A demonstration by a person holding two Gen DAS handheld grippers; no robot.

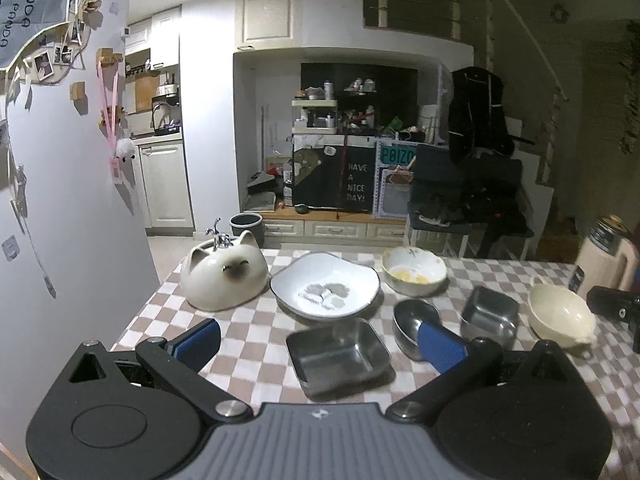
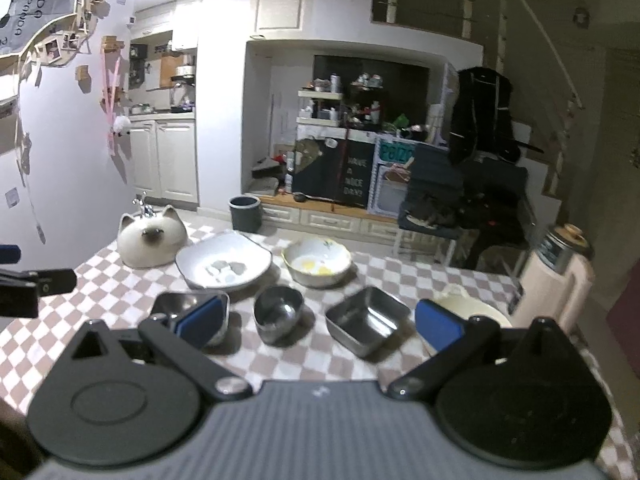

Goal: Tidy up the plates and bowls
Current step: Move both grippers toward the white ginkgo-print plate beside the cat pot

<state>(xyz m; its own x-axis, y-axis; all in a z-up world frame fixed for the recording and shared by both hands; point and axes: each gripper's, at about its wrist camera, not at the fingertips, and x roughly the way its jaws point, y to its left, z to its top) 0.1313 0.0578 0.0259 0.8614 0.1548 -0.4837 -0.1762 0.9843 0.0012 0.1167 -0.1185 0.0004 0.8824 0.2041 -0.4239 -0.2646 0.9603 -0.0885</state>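
Observation:
On the checkered table [image 1: 248,332] lie a white plate [image 1: 325,290] [image 2: 223,265], a white bowl with a yellow inside [image 1: 414,271] [image 2: 317,264], a cream bowl [image 1: 560,314] [image 2: 476,308], a round steel bowl [image 1: 408,320] [image 2: 279,314] and two square steel dishes [image 1: 338,354] [image 1: 489,314] [image 2: 366,322] [image 2: 182,306]. My left gripper [image 1: 320,340] is open, hovering over the nearer square dish. My right gripper [image 2: 320,322] is open above the round steel bowl and a square dish. Nothing is held.
A cat-shaped ceramic sink [image 1: 224,274] [image 2: 151,242] stands at the table's far left. A beige jug [image 1: 606,258] [image 2: 558,276] stands at the right edge. Part of the other gripper shows at each view's side [image 1: 618,306] [image 2: 32,286]. A bin [image 2: 245,213] stands on the floor beyond.

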